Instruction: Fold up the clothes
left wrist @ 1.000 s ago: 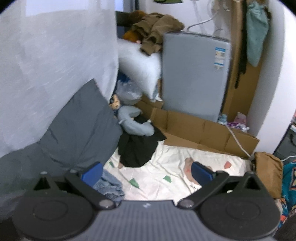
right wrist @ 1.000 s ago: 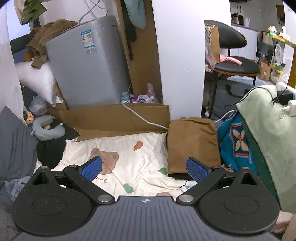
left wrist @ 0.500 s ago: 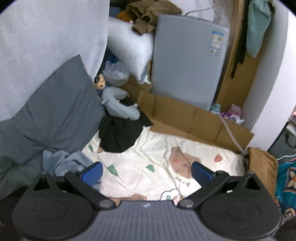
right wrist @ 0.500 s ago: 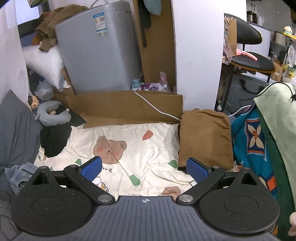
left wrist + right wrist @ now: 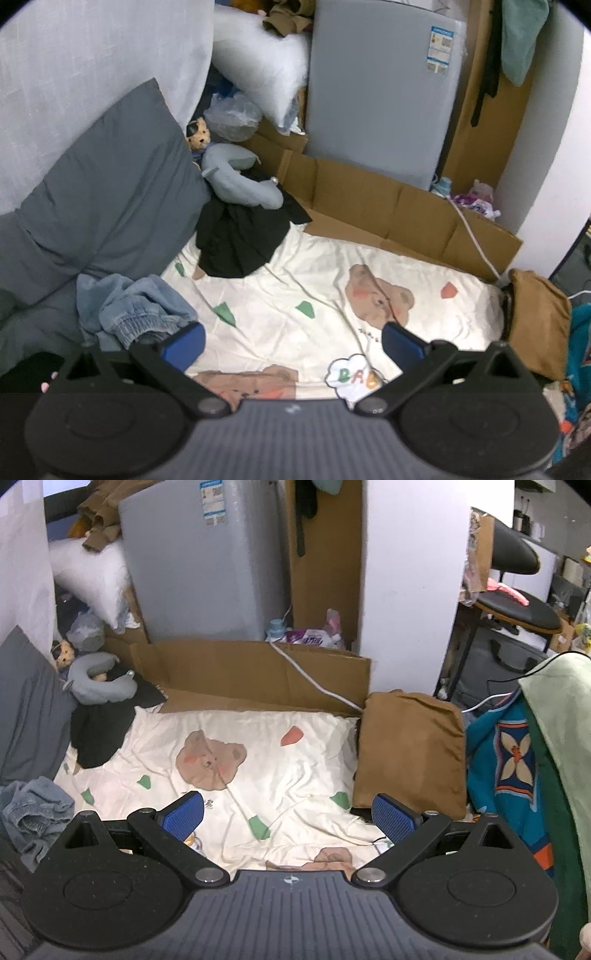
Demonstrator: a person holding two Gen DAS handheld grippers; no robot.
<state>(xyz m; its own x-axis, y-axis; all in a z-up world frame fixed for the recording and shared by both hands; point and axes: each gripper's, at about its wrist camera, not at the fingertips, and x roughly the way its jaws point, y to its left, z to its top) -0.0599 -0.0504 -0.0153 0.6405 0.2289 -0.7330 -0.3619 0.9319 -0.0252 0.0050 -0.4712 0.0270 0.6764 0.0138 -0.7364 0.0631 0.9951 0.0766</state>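
2 grippers hover empty over the cream bear-print bedsheet (image 5: 295, 775), your left gripper (image 5: 291, 343) and right gripper (image 5: 288, 812) both with jaws spread wide, likely ready for a first grasp. The black garment (image 5: 240, 236) lies heaped at the sheet's far-left corner; the crumpled blue denim garment (image 5: 133, 306) sits just beside your left jaws, bunched, unfolded.

Matt cotton sheet (image 5: 280, 775) lying creased; faded denim jeans (image 5: 133, 310) bunching; corrugated cardboard (image 5: 251, 672) standing dull.
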